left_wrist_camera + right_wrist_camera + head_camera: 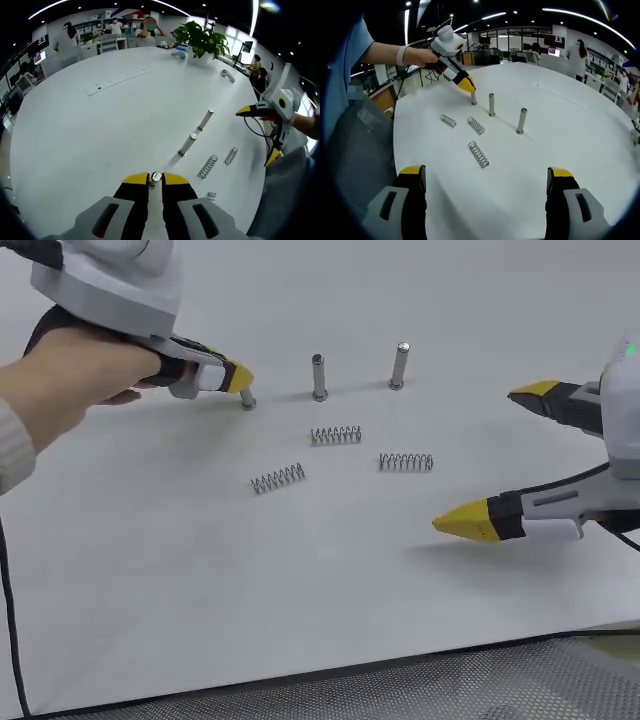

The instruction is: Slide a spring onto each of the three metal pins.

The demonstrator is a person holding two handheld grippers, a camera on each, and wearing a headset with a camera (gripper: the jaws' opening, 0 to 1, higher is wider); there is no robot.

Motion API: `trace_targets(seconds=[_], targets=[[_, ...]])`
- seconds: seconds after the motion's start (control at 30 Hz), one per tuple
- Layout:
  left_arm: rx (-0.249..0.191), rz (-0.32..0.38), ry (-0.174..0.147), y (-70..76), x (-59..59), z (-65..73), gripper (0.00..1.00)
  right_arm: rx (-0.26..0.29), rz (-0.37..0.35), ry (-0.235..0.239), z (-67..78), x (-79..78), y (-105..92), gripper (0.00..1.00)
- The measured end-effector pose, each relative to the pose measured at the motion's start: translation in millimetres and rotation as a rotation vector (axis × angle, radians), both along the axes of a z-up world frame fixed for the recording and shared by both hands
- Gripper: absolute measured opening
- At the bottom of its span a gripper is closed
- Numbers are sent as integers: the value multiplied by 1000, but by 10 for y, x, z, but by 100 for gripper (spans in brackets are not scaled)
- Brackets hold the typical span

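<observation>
Your left gripper (240, 380) pinches the head of the end pin (248, 401), jaws pressed against it. Your right gripper (497, 457) hangs spread wide. Three springs (336, 435) lie on the bench (300, 590) between the two grippers. Hold the pin upright, then take one spring by its end with the right gripper.

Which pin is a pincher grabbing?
The leftmost pin in the head view: the left gripper pinches its top; the middle pin and right pin stand free.
</observation>
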State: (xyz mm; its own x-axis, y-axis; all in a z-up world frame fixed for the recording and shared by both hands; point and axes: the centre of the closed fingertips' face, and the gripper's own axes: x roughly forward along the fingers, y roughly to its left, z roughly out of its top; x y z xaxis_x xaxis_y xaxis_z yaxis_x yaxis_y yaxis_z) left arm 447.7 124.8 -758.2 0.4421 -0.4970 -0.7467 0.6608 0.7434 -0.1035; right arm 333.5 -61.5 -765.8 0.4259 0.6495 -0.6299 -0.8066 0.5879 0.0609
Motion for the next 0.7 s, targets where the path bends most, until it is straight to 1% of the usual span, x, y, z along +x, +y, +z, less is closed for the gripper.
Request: trace_targets(seconds=[0.03, 0.1, 0.37, 0.43, 0.5, 0.53, 0.6, 0.7], targets=[[-2, -1, -5, -4, 6, 3, 3, 0, 0, 0, 1, 0, 1, 100], [-1, -4, -1, -5, 0, 0, 4, 0, 0, -1, 0, -2, 3, 100], [-4, -18, -7, -14, -3, -2, 14, 0, 1, -3, -2, -3, 2, 100], [0, -21, -13, -13, 2, -4, 20, -5, 2, -3, -7, -3, -1, 100], [5, -30, -29, -12, 13, -5, 25, -4, 2, -3, -4, -3, 1, 100], [14, -32, -26, 0, 9, -17, 26, -4, 3, -5, 1, -1, 1, 100], [9, -28, -23, 3, 9, -30, 32, -4, 2, -6, 6, 3, -1, 100], [20, -31, -39, 48, 56, -56, 41, -8, 4, -7, 9, 3, -7, 100]])
